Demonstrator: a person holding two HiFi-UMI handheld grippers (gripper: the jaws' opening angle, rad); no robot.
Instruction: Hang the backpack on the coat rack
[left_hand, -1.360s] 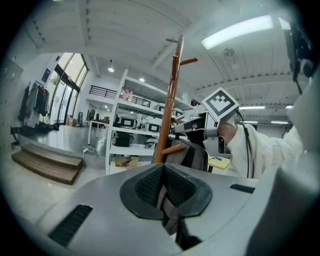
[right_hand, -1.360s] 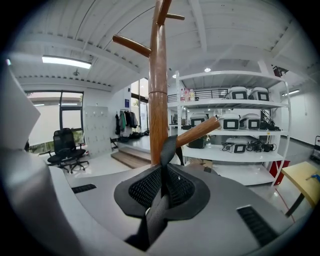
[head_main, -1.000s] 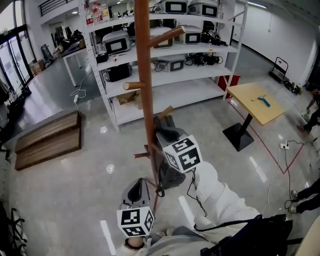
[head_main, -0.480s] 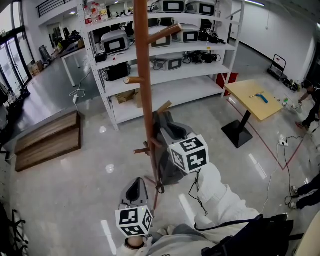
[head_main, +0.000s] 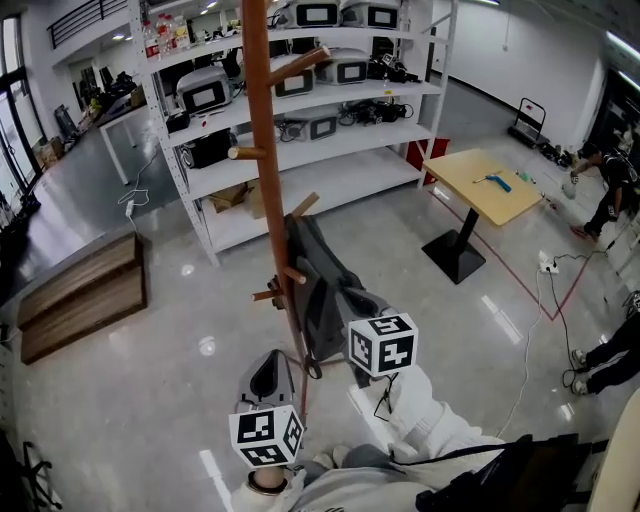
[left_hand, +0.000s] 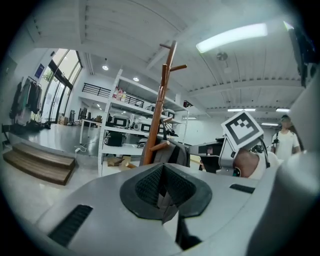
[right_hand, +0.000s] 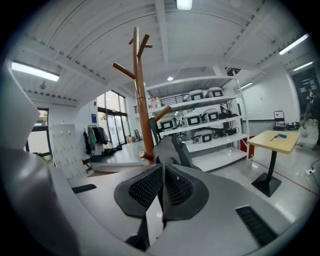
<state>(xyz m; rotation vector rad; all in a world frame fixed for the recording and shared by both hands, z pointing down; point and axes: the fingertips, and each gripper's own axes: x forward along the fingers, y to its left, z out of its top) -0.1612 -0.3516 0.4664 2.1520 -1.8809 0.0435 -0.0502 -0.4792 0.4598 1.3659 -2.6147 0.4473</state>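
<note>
Backpack (head_main: 322, 290), grey with dark straps, is seen hung against the brown wooden coat rack (head_main: 262, 150), its top caught by a low peg (head_main: 303, 206) and its lower part drawn out sideways toward the right gripper (right_hand: 162, 172). That gripper's jaws are pressed together on the grey fabric at their tips. The left gripper (left_hand: 163, 187) is held lower, near the foot of the pole, with its jaws closed on nothing. The only print to be made out is the black-and-white square pattern on the right marker cube (head_main: 382, 344) and the left marker cube (head_main: 268, 437); no words can be read on them. Behind the rack, a white shelf unit (head_main: 330, 95) is loaded with grey machines with dark screens and tangled cables, and a brown cardboard box (head_main: 232, 196) is kept on a low shelf; its contents cannot be seen. A blue tool (head_main: 494, 180) is laid on a small wooden table (head_main: 470, 195) well apart to the right.
</note>
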